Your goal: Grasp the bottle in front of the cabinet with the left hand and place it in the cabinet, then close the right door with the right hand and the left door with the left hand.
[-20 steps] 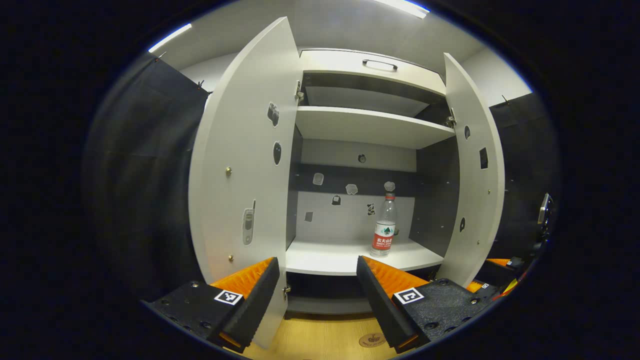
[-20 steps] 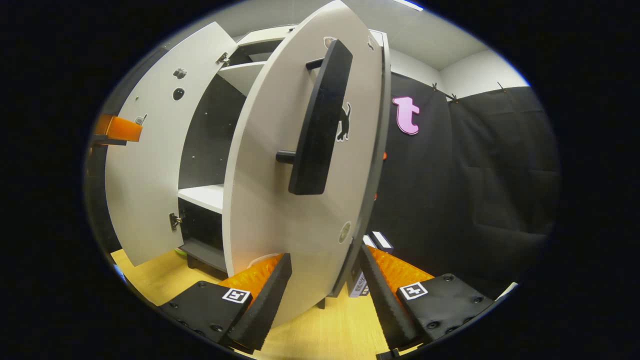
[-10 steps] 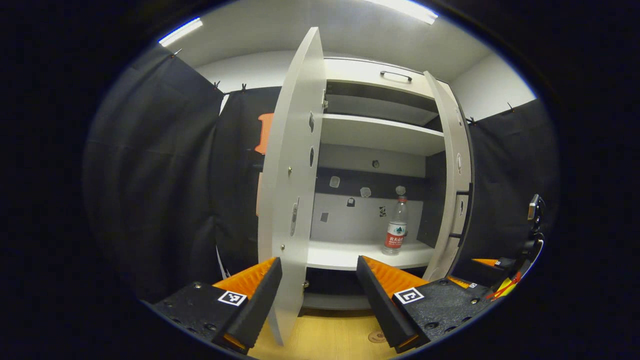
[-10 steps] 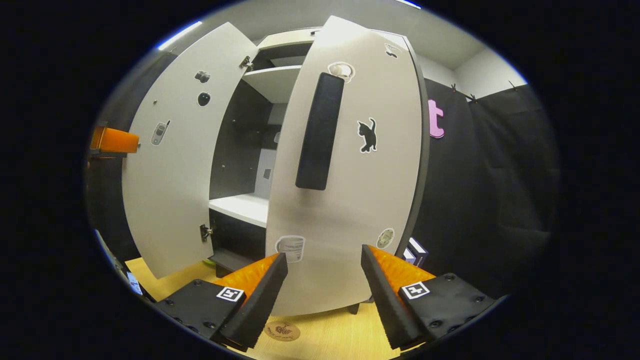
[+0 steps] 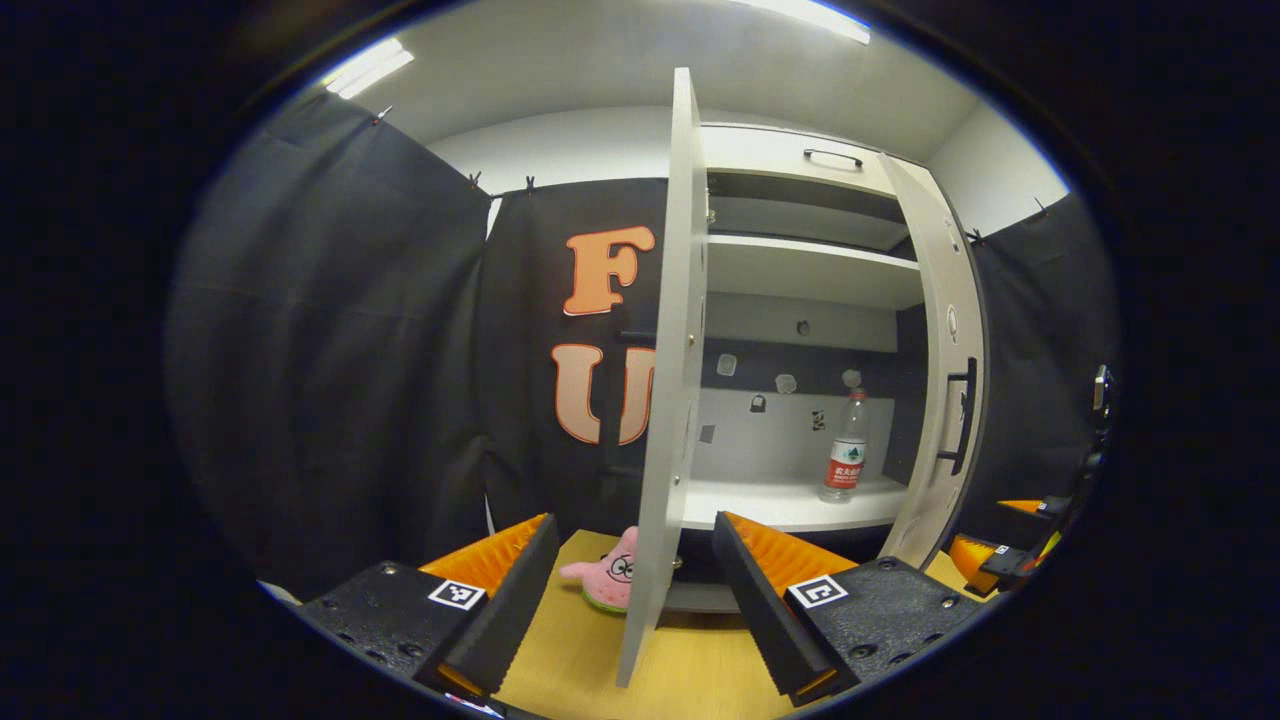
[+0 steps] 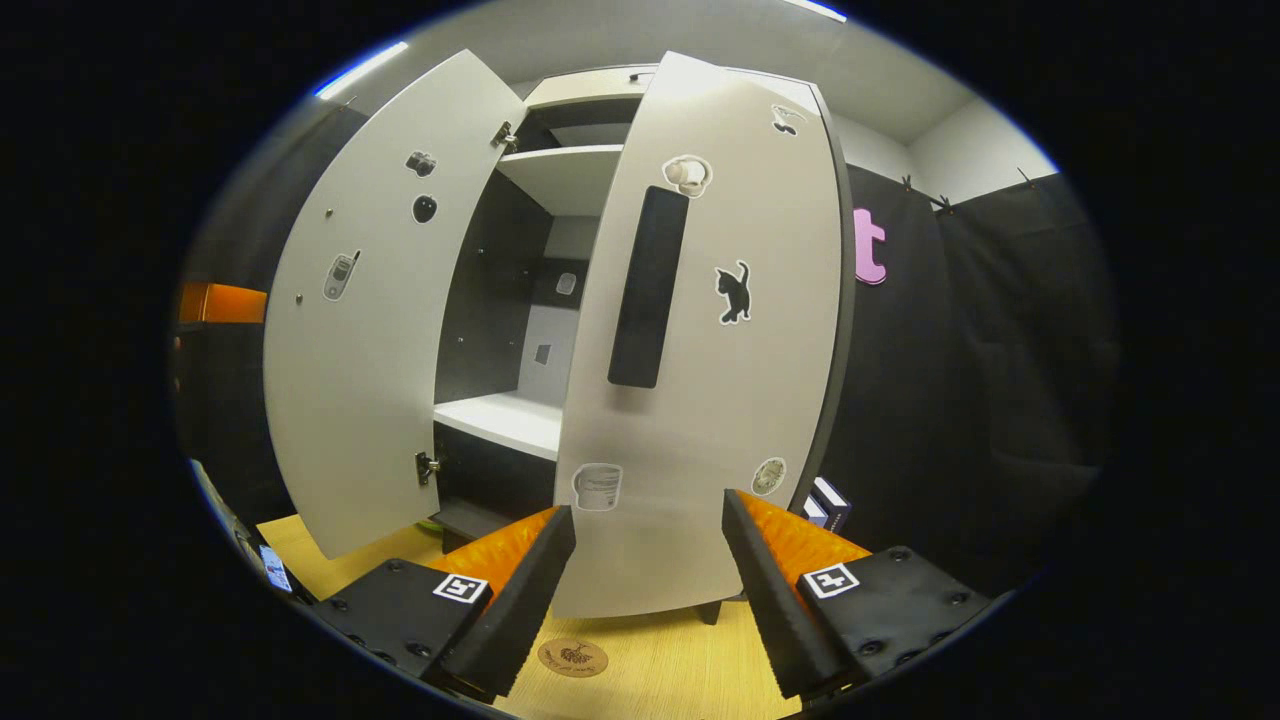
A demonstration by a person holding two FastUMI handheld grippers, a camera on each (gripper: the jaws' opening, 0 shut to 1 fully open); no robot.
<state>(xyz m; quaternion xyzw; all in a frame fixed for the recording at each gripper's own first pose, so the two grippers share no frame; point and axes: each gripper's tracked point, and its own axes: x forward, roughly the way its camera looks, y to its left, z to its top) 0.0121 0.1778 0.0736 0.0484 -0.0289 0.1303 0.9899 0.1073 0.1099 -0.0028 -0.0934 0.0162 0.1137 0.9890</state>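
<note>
The clear bottle [image 5: 845,455] with a red label stands upright on the lower shelf [image 5: 770,503] inside the white cabinet. In the left gripper view the left door [image 5: 668,350] is seen edge-on, swung out toward me. My left gripper [image 5: 635,600] is open, its fingers on either side of the door's lower edge, and I cannot tell whether they touch it. The right door [image 6: 700,350], with its black handle [image 6: 648,290], is nearly closed. My right gripper [image 6: 645,590] is open just in front of that door, holding nothing.
A pink starfish plush [image 5: 608,580] lies on the wooden surface [image 5: 570,650] by the cabinet's left foot. A round coaster [image 6: 572,657] lies below the right door, and a small box [image 6: 828,500] stands at the cabinet's right side. Black cloth walls surround the booth.
The right door has swung further toward closed. The left gripper's view has shifted leftward, so the left door now appears edge-on and the plush has come into sight.
</note>
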